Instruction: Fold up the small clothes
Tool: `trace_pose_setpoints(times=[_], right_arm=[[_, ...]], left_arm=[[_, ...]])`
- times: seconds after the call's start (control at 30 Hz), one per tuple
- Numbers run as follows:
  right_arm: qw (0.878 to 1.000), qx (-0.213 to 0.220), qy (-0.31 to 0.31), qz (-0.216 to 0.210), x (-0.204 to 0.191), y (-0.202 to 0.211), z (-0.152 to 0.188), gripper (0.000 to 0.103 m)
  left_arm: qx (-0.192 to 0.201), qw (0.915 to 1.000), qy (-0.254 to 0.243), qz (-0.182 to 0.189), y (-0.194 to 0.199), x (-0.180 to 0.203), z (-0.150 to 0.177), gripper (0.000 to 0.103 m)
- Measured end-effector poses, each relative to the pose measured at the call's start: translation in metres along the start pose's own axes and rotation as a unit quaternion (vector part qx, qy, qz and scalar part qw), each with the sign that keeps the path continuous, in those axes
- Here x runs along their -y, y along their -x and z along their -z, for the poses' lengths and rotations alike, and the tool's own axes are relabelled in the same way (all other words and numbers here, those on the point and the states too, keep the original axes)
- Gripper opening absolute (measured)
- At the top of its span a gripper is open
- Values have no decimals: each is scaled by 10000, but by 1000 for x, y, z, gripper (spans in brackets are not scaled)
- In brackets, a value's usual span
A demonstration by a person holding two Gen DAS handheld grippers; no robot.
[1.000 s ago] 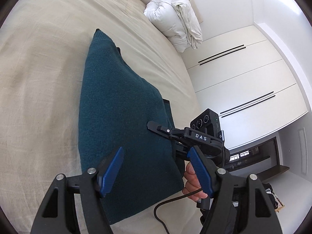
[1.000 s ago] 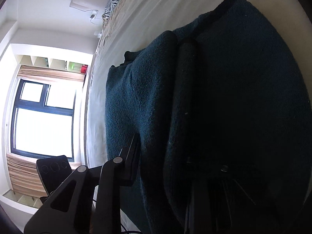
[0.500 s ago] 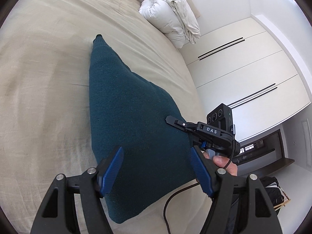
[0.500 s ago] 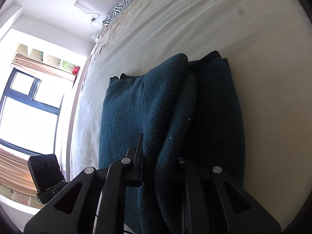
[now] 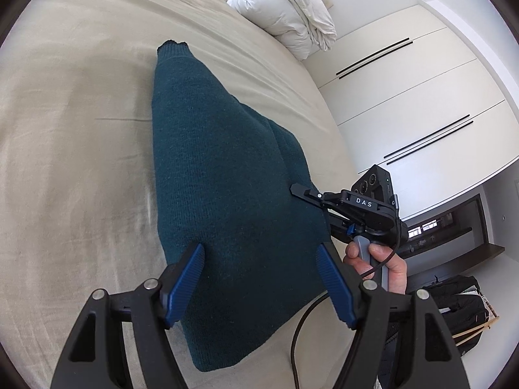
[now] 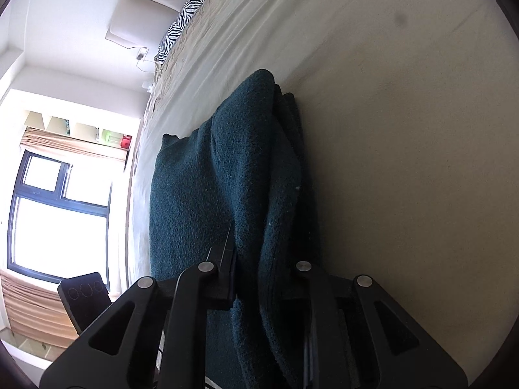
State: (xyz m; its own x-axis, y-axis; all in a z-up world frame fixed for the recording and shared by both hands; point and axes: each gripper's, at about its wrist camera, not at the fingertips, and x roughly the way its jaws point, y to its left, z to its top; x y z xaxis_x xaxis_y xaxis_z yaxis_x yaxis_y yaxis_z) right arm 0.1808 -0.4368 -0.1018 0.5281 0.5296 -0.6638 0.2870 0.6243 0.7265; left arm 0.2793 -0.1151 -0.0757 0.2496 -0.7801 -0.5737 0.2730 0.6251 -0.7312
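One dark teal sweater lies folded on a beige bed. We see our left gripper hovering just above its near end, blue fingers spread wide and holding nothing. Our right gripper is at the sweater's right edge, its black fingers clenched on a thick fold of the knit, which bunches up between them. Our right hand grips that tool's handle. A white duvet is heaped at the far corner of the bed, and a zebra pillow lies near the headboard.
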Motion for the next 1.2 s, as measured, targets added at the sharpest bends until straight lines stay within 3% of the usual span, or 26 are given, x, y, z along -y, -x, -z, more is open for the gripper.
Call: trace_pose_setpoints(times=[0.17,0.33,0.43,0.57,0.7,0.9,1.03,1.1,1.2], right_arm=[[9999,-29,163,14,-10,18,26,20],[9988,-95,367,318,-1,32,57,20],[9960,40,551,700,-5,30,53,15],[9951,217,553,795,-7,37,48,13],[9944,-107,677,802,-3,23,52,13],[9992,185,73,348,16,37,52,17],[9899,978,178,1015,3,71,55,20],[9900,1280,198,565,-6,89,49,20],[9936,1021,450,-147,-29,88,35,20]], left_arm=[[-16,10000,-52,-74,-7,0,-2,75],[-35,9998,-93,-159,-15,3,1,76],[-75,9997,-93,-215,-19,4,0,76],[-107,9995,-126,-274,-24,6,0,76],[-125,9994,-107,-299,-28,2,4,76],[28,9992,-132,-370,-16,5,2,76],[468,9953,-598,-608,9,23,-10,76],[469,9942,-758,-602,6,30,-22,76],[412,9942,-866,-493,-6,32,-50,67]])
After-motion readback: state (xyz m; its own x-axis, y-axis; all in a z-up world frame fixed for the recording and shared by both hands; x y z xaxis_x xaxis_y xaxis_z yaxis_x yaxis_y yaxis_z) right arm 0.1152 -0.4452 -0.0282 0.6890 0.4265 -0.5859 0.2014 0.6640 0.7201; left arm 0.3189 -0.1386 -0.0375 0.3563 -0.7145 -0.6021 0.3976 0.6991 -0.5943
